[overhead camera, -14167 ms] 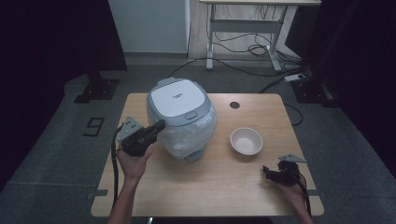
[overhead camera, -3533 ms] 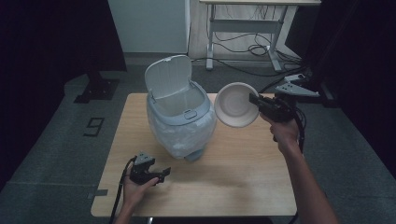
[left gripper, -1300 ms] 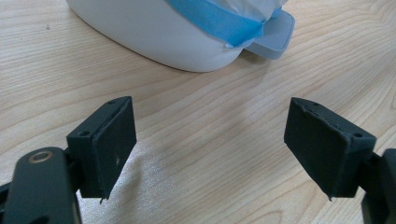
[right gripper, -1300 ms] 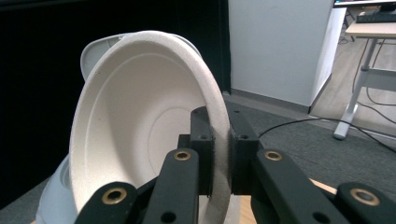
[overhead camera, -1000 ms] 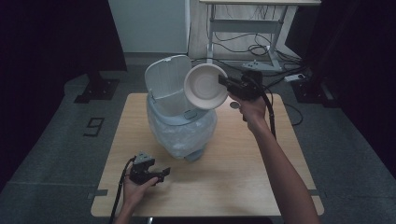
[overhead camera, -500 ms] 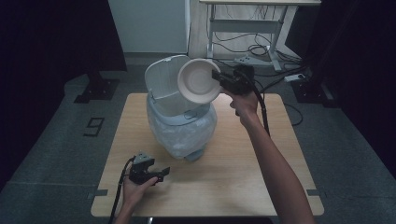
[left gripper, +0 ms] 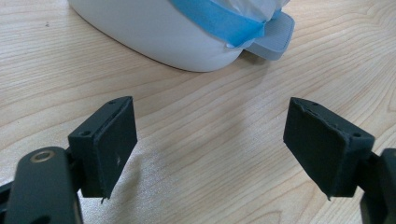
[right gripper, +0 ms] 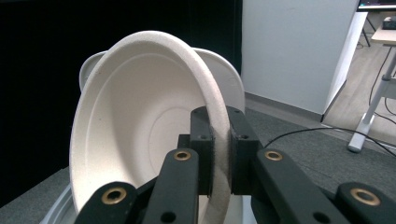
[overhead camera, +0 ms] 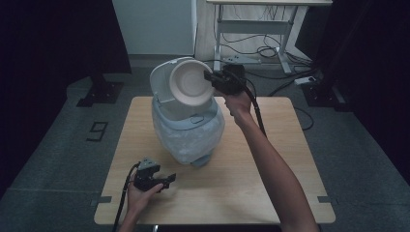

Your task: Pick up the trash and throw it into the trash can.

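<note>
The right gripper (overhead camera: pixel 212 82) pinched the rim of the bowl (overhead camera: pixel 191 83), both pads clamped on its wall, and held it tipped on edge above the open bin (overhead camera: pixel 188 130), in front of the raised lid (overhead camera: pixel 162 79). The left gripper (overhead camera: pixel 162 181) rested on the near left of the table (overhead camera: pixel 270 164), jaws spread with nothing between them.

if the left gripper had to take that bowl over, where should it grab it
Probably the rim. The bowl is tipped on edge above the open bin, and the right gripper already pinches its thin rim on the person's right. The left gripper, open and resting low on the table, could come up from the person's left and close its jaws over the free opposite rim, one inside, one outside.
</note>
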Demonstrator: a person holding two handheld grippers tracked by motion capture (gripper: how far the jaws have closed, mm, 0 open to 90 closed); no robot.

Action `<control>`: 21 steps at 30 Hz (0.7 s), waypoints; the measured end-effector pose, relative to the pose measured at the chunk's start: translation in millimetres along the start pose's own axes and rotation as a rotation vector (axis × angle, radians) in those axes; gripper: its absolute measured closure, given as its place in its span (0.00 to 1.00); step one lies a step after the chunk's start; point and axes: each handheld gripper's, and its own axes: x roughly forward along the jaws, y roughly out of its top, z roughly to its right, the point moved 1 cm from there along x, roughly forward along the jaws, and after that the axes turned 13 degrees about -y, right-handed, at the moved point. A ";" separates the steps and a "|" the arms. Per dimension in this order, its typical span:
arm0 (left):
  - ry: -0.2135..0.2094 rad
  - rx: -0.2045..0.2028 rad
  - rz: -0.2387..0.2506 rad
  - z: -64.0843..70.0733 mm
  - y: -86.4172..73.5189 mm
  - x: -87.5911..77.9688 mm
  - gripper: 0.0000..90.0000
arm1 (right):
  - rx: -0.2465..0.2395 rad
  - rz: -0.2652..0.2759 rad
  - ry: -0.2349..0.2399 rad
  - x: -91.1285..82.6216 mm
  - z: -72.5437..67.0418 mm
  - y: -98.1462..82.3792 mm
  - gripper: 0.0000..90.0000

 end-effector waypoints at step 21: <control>-0.003 -0.004 -0.003 -0.4 -0.4 0.3 0.19 | -0.093 0.004 -0.009 29.5 -25.3 -7.5 0.48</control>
